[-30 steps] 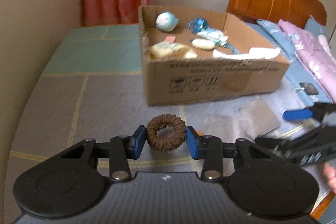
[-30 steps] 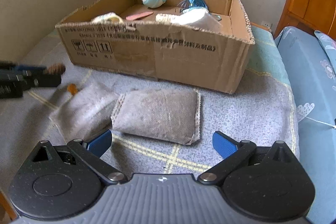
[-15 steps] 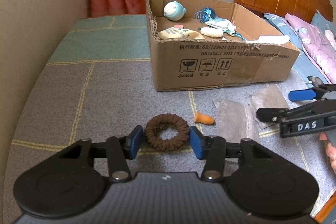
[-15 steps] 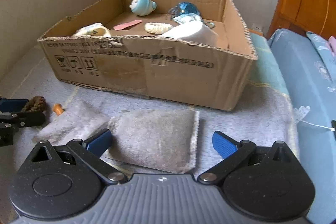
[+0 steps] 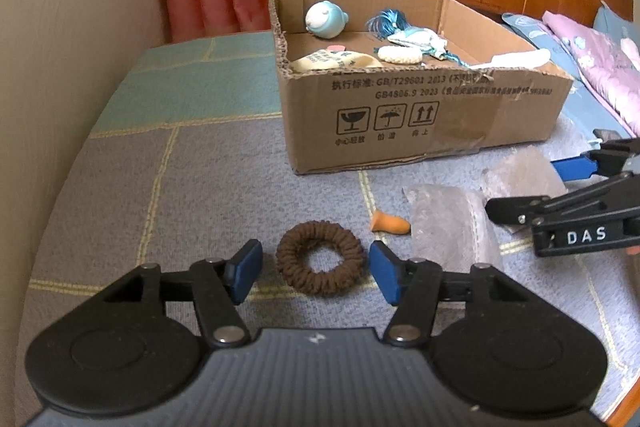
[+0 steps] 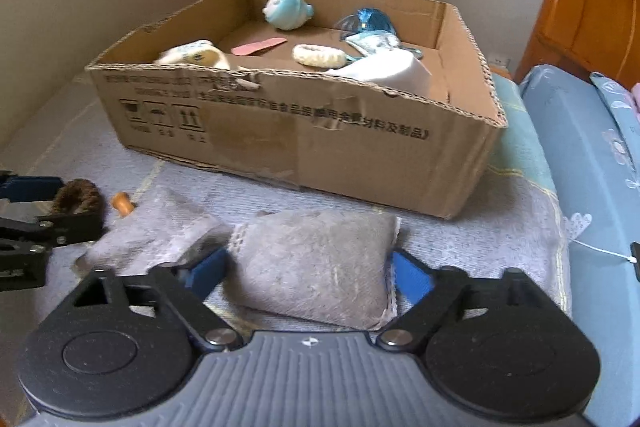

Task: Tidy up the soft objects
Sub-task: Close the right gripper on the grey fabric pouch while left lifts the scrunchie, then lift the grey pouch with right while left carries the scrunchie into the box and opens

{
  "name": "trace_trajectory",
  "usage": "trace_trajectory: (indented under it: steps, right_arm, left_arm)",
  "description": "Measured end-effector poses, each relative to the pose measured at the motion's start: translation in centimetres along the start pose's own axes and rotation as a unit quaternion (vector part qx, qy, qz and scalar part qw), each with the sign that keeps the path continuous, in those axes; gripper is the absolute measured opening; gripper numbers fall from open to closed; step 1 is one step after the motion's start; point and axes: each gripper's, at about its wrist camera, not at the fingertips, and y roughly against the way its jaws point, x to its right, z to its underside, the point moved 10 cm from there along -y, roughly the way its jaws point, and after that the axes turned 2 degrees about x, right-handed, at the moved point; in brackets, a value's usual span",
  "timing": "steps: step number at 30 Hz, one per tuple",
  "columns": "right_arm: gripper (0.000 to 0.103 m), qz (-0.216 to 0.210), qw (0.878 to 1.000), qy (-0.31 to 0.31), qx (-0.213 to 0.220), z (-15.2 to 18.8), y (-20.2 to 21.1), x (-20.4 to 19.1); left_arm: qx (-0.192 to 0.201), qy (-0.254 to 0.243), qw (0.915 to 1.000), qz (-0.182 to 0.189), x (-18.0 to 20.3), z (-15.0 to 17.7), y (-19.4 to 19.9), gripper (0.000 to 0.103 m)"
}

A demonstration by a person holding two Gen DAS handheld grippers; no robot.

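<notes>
- Left gripper [image 5: 316, 273]: jaws apart, one on each side of the brown ribbed fabric hair ring [image 5: 319, 263], with gaps on both sides. The ring lies flat on the grey checked blanket [image 5: 192, 195].
- Right gripper [image 6: 310, 273]: jaws apart, flanking the grey stuffed fabric pouch [image 6: 316, 261], at or near its side seams; contact cannot be confirmed.
- Destination, by judgement: open brown cardboard box [image 6: 360, 143], well apart.
- Risk: the ring may fold and slip out on closure.
- Risk: the pouch may sag and catch on the box wall.
</notes>
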Motion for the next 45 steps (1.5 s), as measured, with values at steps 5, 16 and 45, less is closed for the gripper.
trace_trajectory:
  steps: [5,16,45]
  right_arm:
    - [0.066,0.000,1.000,0.007,0.001,0.0,0.9,-0.1]
    - [0.061,-0.012,1.000,0.021,0.019,-0.2,5.5,0.3]
    - [0.061,0.005,0.991,0.056,0.118,-8.5,10.7,3.3]
  left_arm:
    - [-0.003,-0.006,0.9999,0.008,0.3,-0.1,0.1,0.044]
    - [-0.008,0.002,0.9995,0.030,-0.2,-0.9,2.2,0.039]
    - [0.114,-0.056,0.9915,-0.028,-0.3,-18.7,-2.7,0.083]
